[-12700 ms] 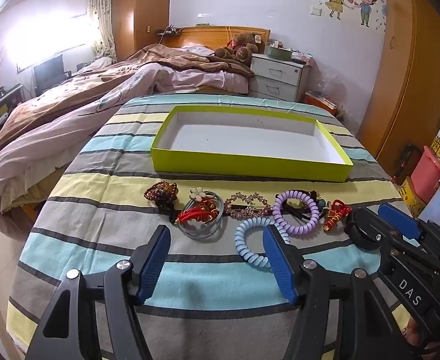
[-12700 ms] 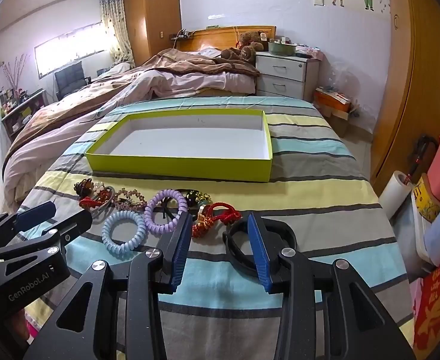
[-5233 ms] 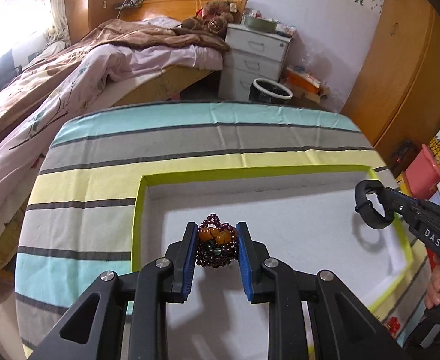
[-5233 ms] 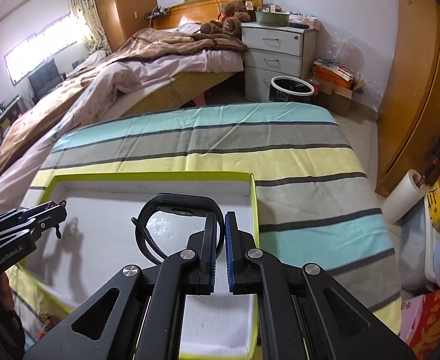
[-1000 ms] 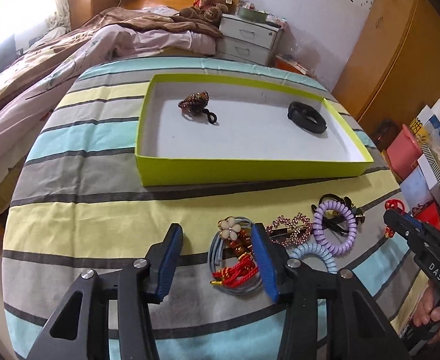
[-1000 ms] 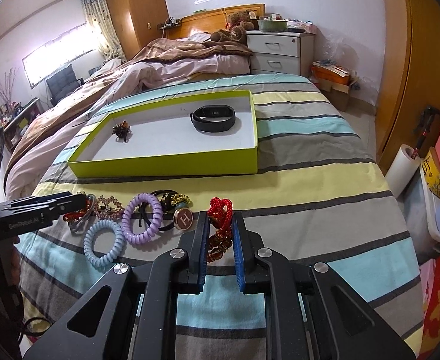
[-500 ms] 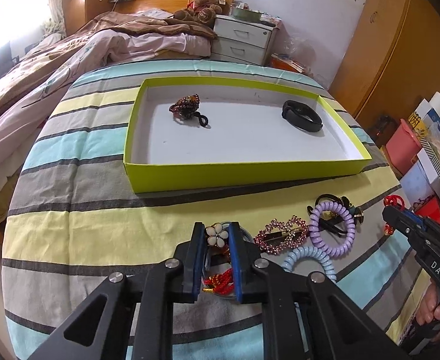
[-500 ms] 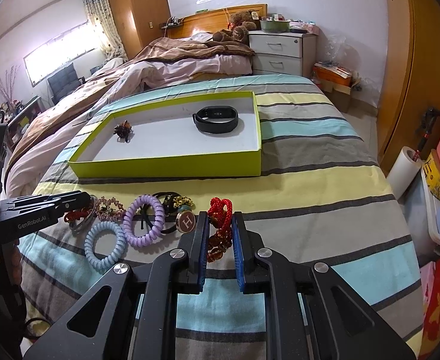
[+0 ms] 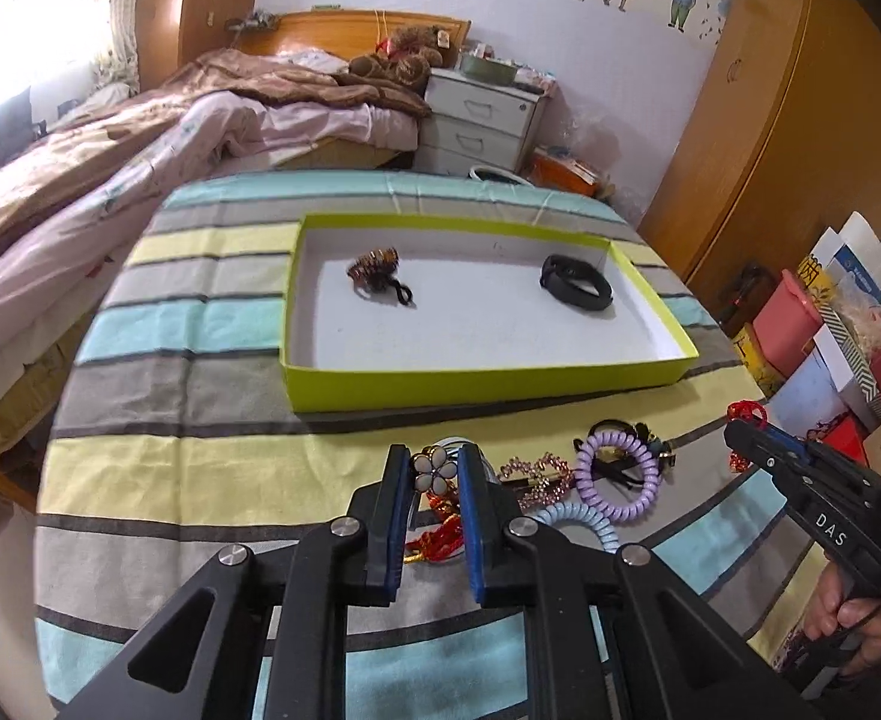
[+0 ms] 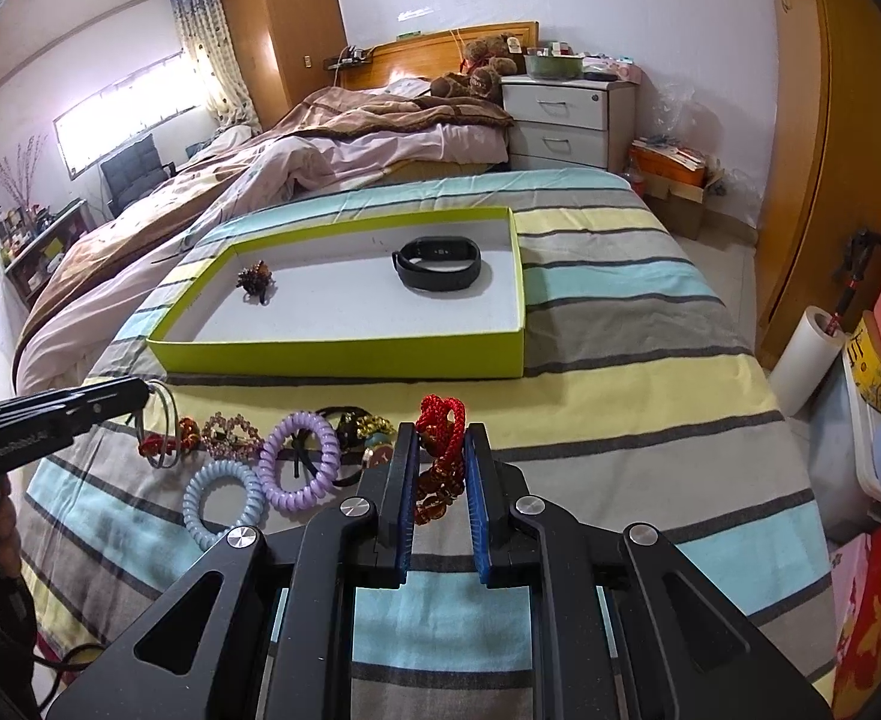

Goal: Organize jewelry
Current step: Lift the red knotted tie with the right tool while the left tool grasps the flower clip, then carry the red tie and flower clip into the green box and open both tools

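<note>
My left gripper (image 9: pixel 434 457) is shut on a hair tie with a white flower (image 9: pixel 433 471), grey rings and red cord, held just above the striped cloth. In the right wrist view that gripper (image 10: pixel 143 391) comes in from the left with the rings hanging under it. My right gripper (image 10: pixel 440 438) is shut on a red cord bracelet (image 10: pixel 439 417) with amber beads. The lime green tray (image 9: pixel 488 385) lies beyond and holds a brown beaded clip (image 9: pixel 374 267) and a black band (image 9: pixel 575 287).
On the cloth between the grippers lie a crystal clip (image 9: pixel 533 473), a purple coil tie (image 9: pixel 617 474), a pale blue coil tie (image 10: pixel 221 501) and a black tie with gold charms (image 10: pixel 359 423). A bed stands to the left. Boxes (image 9: pixel 824 336) line the table's right edge.
The left jaws closed from wide open onto the flower hair tie and lifted it slightly off the cloth. The right gripper stayed still, shut on the red bracelet.
</note>
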`<state>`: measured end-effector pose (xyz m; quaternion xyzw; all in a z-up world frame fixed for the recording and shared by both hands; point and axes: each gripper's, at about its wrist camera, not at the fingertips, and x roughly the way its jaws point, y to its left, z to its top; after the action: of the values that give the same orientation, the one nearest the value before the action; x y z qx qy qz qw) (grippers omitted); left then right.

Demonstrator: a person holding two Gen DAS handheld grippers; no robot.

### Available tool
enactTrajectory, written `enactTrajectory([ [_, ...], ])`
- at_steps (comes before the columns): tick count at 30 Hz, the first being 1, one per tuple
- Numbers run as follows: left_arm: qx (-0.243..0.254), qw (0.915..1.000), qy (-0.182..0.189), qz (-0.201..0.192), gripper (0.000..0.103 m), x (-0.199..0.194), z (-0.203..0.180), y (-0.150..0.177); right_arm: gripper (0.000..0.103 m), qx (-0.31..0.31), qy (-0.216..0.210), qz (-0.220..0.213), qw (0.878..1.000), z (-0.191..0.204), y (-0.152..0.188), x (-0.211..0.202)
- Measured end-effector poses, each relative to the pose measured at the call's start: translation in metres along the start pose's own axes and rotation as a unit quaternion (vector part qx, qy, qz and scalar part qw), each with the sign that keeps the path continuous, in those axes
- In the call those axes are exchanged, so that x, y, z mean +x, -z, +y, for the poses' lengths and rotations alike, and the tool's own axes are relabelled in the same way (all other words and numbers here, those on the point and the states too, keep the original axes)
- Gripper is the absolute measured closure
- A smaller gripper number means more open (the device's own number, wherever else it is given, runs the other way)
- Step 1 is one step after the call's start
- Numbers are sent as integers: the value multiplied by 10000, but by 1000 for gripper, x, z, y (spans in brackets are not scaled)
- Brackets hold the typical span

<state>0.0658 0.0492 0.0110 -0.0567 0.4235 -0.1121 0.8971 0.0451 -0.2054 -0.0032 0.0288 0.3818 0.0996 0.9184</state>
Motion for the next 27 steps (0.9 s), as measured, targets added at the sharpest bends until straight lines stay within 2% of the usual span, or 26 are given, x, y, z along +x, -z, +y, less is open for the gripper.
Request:
enactTrajectory([
  [12, 34, 9994, 1, -357, 87, -23, 0, -26, 87, -279, -226, -284, 9990, 19, -33, -5],
  [16, -93, 9979, 432, -467, 87, -38, 1, -31, 87, -351, -269, -359, 9984, 24, -42, -5],
  [19, 158, 9987, 143, -471, 87, -42, -5, -28, 87, -355, -296, -347, 9983, 26, -44, -3],
  [27, -17, 9991, 94, -417, 87, -31, 9, -34, 87, -487, -416, -303, 9975, 32, -56, 8],
])
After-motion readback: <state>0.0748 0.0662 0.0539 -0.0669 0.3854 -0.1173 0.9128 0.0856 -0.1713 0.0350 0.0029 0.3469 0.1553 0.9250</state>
